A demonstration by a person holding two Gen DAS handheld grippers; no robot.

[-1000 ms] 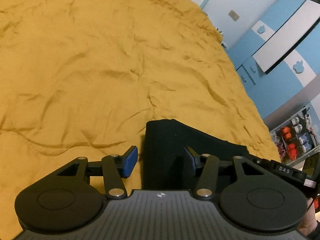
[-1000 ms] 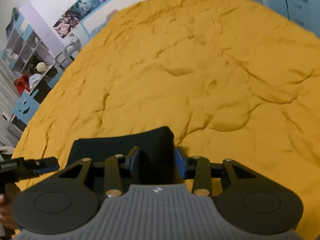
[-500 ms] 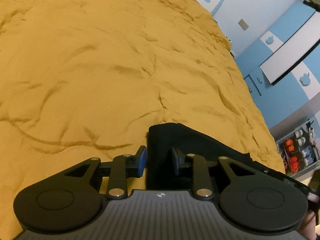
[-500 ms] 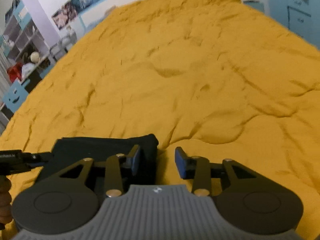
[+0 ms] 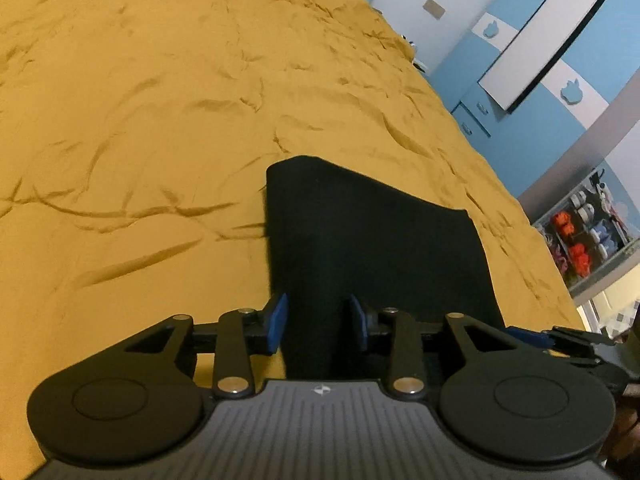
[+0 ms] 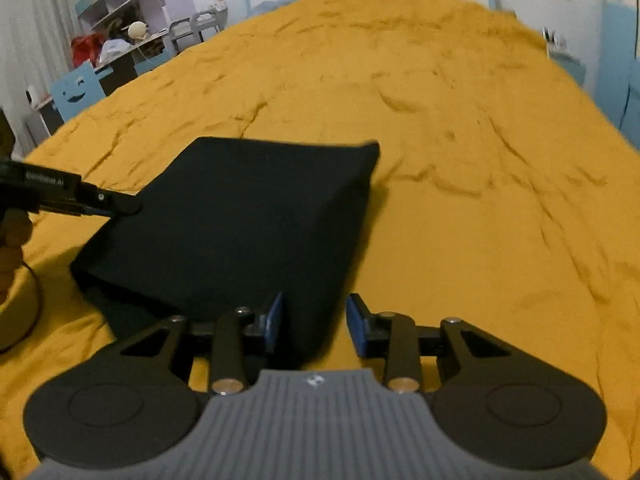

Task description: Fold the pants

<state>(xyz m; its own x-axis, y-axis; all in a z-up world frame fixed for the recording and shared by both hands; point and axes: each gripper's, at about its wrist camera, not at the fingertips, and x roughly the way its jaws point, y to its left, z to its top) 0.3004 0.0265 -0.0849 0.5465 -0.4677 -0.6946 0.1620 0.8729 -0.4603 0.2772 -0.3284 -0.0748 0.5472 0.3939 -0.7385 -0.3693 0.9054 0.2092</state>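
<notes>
Your left gripper sits at the near left corner of the black pants, blue fingers apart with dark cloth running between them; can't tell if the pads actually touch it. From that wrist view the pants look like a folded dark block lying on the mustard bedspread, lifted a bit at the near edge, far edge flat on the bed. Blue wardrobe with apple cutouts stands off to the right, a shelf of small toys below it. The tip of your right gripper pokes in at the right edge there. In the right wrist view your left gripper shows at the far left, tip against the pants' left edge, your hand behind it. Pants fill the centre-left, a thick folded rectangle on the bedspread. Your right gripper is at the pants' near right corner, fingers apart, corner of the cloth lying in the gap, right pad clear of it over bare bedspread. Cluttered desk and shelves sit far left in the background.
</notes>
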